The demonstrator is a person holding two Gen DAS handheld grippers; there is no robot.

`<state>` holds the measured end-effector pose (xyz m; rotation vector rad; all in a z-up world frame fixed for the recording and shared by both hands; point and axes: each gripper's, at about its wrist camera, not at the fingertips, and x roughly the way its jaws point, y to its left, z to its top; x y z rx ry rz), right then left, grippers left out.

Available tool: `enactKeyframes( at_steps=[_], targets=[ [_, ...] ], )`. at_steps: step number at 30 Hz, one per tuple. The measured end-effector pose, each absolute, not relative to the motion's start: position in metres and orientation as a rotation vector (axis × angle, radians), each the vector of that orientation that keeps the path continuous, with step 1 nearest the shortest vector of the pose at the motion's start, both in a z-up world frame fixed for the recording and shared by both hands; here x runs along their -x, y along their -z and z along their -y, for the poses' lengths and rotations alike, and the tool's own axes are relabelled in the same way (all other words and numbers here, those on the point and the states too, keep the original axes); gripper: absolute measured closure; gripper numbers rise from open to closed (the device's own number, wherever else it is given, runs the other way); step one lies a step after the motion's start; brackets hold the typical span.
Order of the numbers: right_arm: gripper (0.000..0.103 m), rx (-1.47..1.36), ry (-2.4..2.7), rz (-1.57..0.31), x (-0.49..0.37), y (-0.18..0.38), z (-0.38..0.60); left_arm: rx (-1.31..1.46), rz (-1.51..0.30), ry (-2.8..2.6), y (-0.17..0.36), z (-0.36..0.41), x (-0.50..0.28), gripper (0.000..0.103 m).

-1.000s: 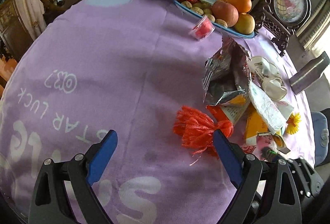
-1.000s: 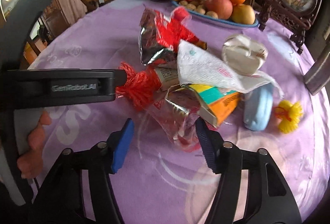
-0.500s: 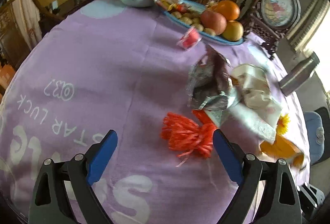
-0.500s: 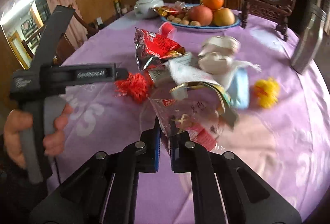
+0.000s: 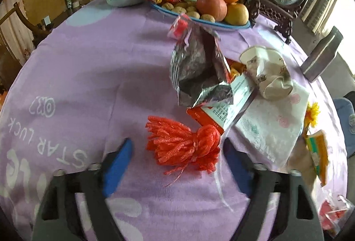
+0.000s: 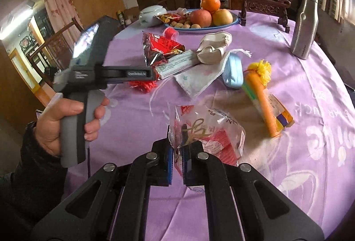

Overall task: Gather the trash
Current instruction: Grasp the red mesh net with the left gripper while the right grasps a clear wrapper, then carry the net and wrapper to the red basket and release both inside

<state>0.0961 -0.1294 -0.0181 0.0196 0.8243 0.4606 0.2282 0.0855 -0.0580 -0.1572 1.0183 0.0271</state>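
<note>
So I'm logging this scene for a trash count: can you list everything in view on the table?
clear wrapper: 1, clear with red print, pinched by right gripper
red mesh bundle: 1, between left gripper's fingers
foil bag: 1, silver and red, centre
printed box: 1, red-white, under the bag
crushed cup: 1, cream
tissue: 1, white
orange carton: 1, lying flat
fruit plate: 1, blue
flask: 1, steel
left gripper: jaws closing in, not touching
right gripper: shut
</note>
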Motion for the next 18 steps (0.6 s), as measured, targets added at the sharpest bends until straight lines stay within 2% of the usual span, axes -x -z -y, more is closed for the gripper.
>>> enactKeyframes(
  at_steps=[2,4,6,18],
  targets=[
    [0.096,-0.024,-0.460,-0.818,-0.091,0.016,0.132,0.146,-1.030,-0.011,0.062,-0.083,-0.229,0.043],
    [0.096,-0.030,-0.453,-0.816,-0.088,0.015,0.135,0.137,-1.015,-0.006,0.060,-0.080,-0.227,0.060],
    [0.096,-0.032,-0.441,-0.818,-0.085,0.015,0.138,0.129,-1.010,-0.006,0.059,-0.079,-0.223,0.071],
    [0.096,-0.085,-0.317,-0.818,-0.047,0.019,0.178,0.183,-0.928,0.145,0.030,-0.069,-0.198,0.073]
  ],
)
